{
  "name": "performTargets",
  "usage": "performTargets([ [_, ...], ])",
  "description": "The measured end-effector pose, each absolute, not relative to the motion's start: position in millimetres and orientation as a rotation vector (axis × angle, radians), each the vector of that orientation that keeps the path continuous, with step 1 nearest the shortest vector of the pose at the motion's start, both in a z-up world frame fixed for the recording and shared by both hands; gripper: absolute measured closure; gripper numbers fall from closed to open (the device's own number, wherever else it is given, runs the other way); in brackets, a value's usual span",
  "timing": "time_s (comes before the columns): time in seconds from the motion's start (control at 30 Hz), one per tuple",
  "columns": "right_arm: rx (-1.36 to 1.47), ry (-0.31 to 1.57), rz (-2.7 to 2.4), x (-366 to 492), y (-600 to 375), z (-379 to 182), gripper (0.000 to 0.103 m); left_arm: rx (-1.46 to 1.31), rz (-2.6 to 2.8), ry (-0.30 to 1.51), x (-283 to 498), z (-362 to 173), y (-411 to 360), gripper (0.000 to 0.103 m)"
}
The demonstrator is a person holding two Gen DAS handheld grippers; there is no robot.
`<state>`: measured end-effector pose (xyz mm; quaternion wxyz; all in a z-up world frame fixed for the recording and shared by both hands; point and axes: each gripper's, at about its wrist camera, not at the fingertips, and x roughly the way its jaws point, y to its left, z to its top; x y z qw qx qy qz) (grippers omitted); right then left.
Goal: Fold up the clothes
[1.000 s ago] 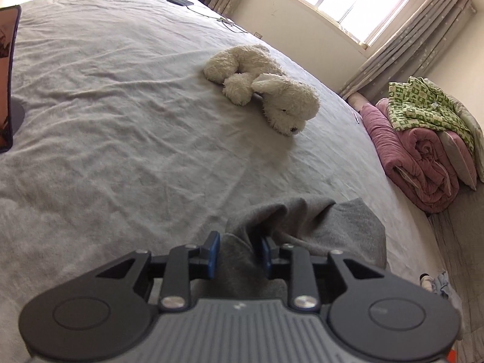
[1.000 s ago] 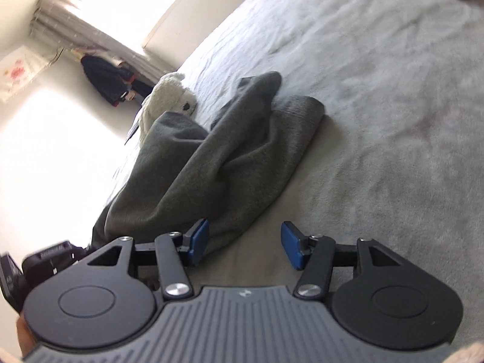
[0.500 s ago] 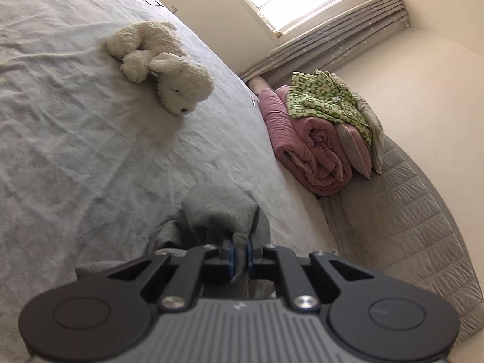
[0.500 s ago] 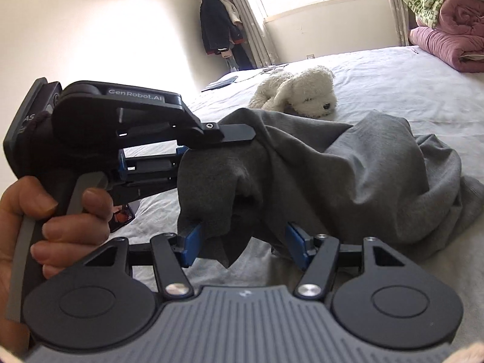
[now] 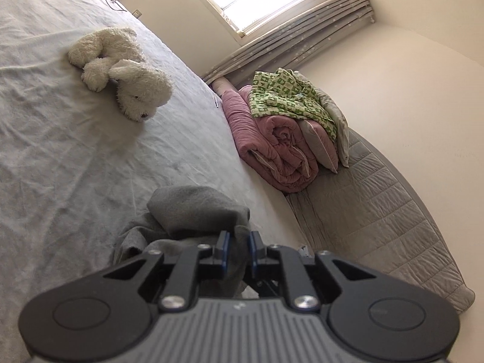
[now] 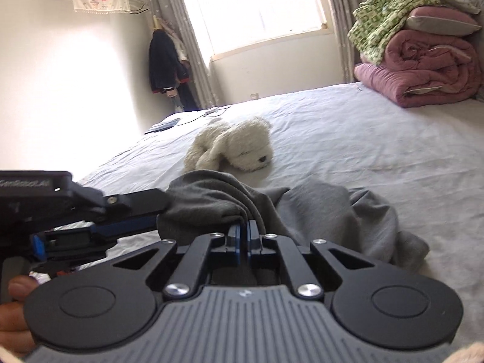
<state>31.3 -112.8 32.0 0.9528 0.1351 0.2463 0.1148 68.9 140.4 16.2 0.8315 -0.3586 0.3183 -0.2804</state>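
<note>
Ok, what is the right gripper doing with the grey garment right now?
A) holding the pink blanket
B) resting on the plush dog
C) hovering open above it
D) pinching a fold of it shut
D: the right gripper has its blue pads closed on a fold of the grey garment, while the left gripper clamps another part of it.
</note>
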Motion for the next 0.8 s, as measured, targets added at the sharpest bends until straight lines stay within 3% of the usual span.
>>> performTargets([
  [0.1, 0.275, 0.492, 0.158, 34.7, -135.3, 30.1, 0.099, -0.751, -0.542, 0.706, 73.0, 10.1, 140.6, 0.063],
  [0.2, 0.275, 0.483, 0.082, 38.0, -157.7, 28.1, 0.099, -0.741, -0.489, 0.737, 77.2, 3.9, 140.8, 0.054],
  [0.43, 0.274, 0.46, -0.094, 45.8, -210.1, 23.6, 0.099, -0.704, -0.388, 0.828, 90.0, -16.0, 132.3, 0.045],
  [0.5, 0.293, 0.477, -0.131, 43.5, -225.0, 17.8, 0.099, -0.67, -0.368, 0.864, 94.1, -23.4, 124.4, 0.038],
  [0.8, 0.358, 0.604, -0.263, 32.9, -275.2, -19.8, 0.099, -0.471, -0.328, 0.958, 100.5, -55.1, 86.1, 0.037],
])
